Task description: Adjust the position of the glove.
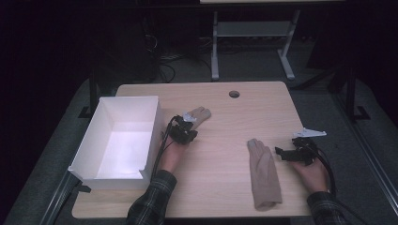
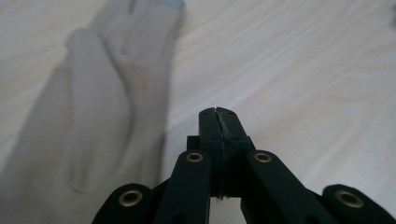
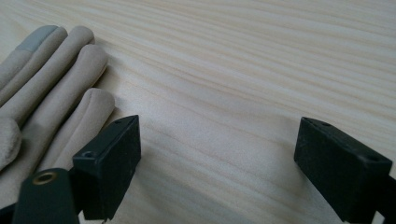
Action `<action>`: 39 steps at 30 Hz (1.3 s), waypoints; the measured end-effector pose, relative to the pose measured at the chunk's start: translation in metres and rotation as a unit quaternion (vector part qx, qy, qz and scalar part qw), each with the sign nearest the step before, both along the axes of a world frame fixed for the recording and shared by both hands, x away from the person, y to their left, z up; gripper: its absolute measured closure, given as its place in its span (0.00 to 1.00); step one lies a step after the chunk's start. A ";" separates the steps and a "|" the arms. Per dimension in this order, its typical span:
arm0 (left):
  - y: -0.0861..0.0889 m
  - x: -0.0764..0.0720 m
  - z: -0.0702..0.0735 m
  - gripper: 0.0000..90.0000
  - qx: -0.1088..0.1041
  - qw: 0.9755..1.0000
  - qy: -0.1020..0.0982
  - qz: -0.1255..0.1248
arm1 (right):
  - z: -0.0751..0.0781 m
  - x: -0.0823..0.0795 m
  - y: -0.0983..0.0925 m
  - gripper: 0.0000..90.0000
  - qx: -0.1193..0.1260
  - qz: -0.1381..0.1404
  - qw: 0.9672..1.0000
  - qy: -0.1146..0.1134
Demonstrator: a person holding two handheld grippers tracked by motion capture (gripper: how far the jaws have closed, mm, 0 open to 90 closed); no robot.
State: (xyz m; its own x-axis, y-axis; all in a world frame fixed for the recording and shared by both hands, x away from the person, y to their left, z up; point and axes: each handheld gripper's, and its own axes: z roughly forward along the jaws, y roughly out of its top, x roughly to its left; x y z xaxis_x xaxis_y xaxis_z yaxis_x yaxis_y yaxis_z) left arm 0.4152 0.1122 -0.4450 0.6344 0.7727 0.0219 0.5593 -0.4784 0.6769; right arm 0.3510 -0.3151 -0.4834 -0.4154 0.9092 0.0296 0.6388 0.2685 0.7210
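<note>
Plaid sleeves came in low. Left gripper had its jaws pressed together, gripping nothing, with one beige glove just beside it on the wooden table. Right gripper was spread wide over bare wood, the second beige glove beside one jaw. White box sat at the table's left edge.

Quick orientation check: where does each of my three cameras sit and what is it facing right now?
High view: above the person's side, facing forward and down at table, white box, both forearms.
Left gripper view: rides the left gripper, jaws shut, beside a beige glove.
Right gripper view: rides the right gripper, jaws open over bare wood.
Shared: second glove, also seen from above.
</note>
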 end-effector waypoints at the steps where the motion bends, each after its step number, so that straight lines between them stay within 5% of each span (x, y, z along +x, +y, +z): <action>1: 0.002 0.005 0.002 0.99 -0.010 1.000 -0.003 0.006 | 0.000 0.000 0.000 0.16 0.002 -0.001 1.000 0.000; 14: 0.001 0.032 -0.004 0.99 0.006 0.999 -0.005 0.042 | 0.000 0.000 0.000 0.16 0.001 0.000 1.000 0.000; 19: 0.003 0.038 -0.012 1.00 0.014 0.999 0.012 0.049 | 0.000 0.000 0.000 0.16 0.001 0.001 1.000 0.000; 28: -0.001 0.034 -0.016 1.00 0.014 0.999 0.017 0.030 | 0.000 0.000 0.001 0.16 0.002 0.002 1.000 0.000; 39: -0.006 0.015 -0.020 1.00 -0.025 0.999 0.023 -0.007 | 0.000 0.000 0.001 0.16 0.002 0.003 1.000 0.000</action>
State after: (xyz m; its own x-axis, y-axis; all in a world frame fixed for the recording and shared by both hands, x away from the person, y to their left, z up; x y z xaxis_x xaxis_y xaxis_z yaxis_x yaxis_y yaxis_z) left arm 0.4298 0.1063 -0.4647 0.6448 0.7629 -0.0463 0.5838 -0.4525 0.6741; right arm 0.3510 -0.3144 -0.4834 -0.4209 0.9065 0.0323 0.6368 0.2700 0.7222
